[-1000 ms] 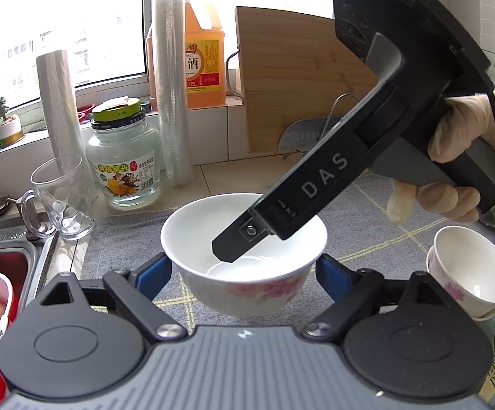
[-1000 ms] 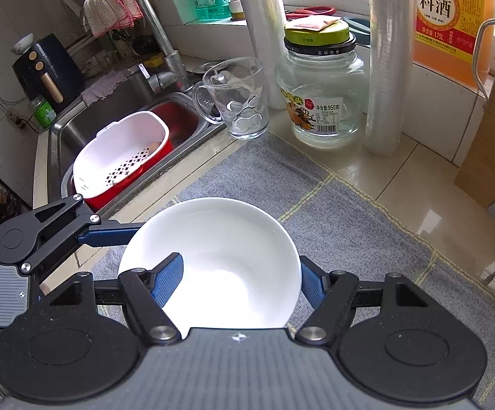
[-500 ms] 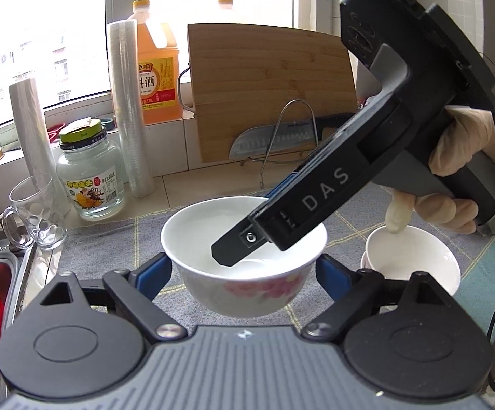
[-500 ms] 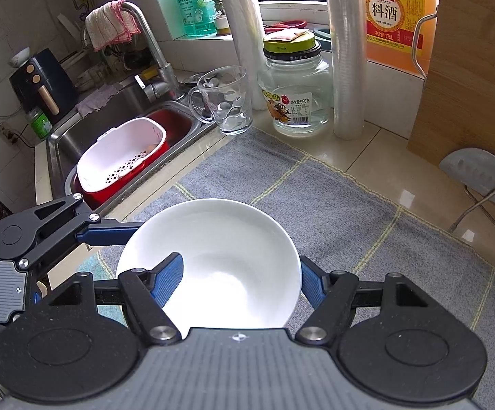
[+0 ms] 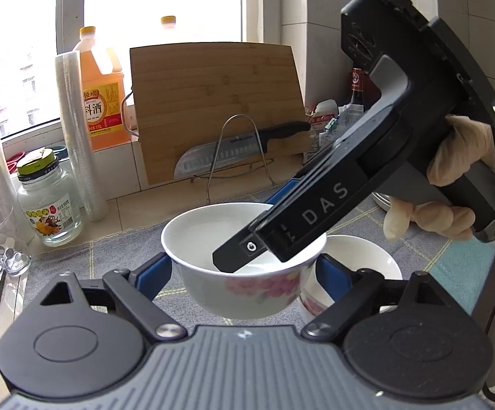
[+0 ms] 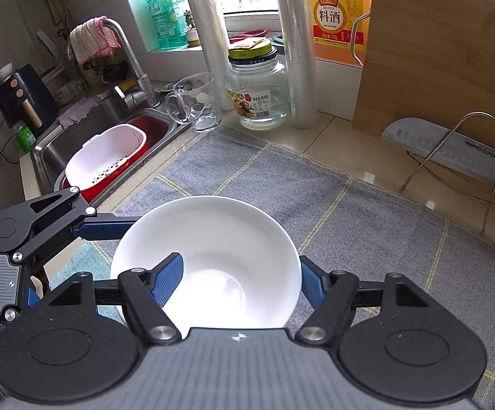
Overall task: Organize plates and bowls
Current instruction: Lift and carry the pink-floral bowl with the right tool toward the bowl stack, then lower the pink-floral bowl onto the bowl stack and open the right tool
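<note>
Left wrist view: my left fingers (image 5: 244, 270) stand partly open around a white bowl (image 5: 244, 273) with pink flowers, one blue pad on each side of its wall, and the bowl hangs clear of the grey mat (image 5: 117, 253). My right fingers (image 6: 240, 280) are set narrower on the same bowl's rim, one pad inside and one outside; in the left view that tool reaches down into the bowl from the far right, held by a gloved hand (image 5: 452, 184).

So both tools carry one bowl between them, and I judge the step in hand is bringing it to a second bowl (image 5: 360, 256) that sits on the mat just right of it and lower. From this angle I cannot be sure how much gap is left between the two.

Next, I think, the carried bowl must be centred over the second one, kept level, lowered until it nests, and only then let go, the inside pad drawn out last.
</note>
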`<state>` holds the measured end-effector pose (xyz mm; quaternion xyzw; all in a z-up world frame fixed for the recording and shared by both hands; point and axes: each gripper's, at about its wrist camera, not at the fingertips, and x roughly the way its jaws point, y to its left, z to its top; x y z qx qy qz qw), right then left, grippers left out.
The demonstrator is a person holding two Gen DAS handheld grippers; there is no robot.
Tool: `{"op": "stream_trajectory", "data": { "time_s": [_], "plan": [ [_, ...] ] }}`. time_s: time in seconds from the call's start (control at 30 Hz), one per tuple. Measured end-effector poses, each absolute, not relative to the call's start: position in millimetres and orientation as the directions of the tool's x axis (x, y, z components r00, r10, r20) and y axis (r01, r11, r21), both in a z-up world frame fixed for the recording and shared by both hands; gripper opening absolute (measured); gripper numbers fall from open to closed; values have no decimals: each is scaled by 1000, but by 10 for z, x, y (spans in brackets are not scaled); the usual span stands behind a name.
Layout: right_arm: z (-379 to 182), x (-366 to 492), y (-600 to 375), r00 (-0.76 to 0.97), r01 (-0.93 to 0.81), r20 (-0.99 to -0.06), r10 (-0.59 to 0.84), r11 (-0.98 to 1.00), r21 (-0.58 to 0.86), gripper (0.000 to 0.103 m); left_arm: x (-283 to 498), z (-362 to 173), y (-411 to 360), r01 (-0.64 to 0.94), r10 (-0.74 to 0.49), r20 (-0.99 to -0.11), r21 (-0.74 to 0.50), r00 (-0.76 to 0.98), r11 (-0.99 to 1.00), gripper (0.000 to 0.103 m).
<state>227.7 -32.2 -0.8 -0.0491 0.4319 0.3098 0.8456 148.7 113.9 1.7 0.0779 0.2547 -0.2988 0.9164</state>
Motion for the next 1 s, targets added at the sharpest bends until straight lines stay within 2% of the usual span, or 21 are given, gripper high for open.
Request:
{"op": "stream_trajectory", "data": {
  "time_s": [0.33, 1.0],
  "plan": [
    [74, 2083, -659, 500, -483, -755, 424, 860, 163, 77, 1429, 55, 869, 661, -577, -499, -11, 647, 750, 91],
    [-25, 1688, -1173, 545, -340, -769, 334, 926, 162, 77, 1345, -158, 483, 759, -649, -541, -31, 535, 651, 91]
  ]
}}
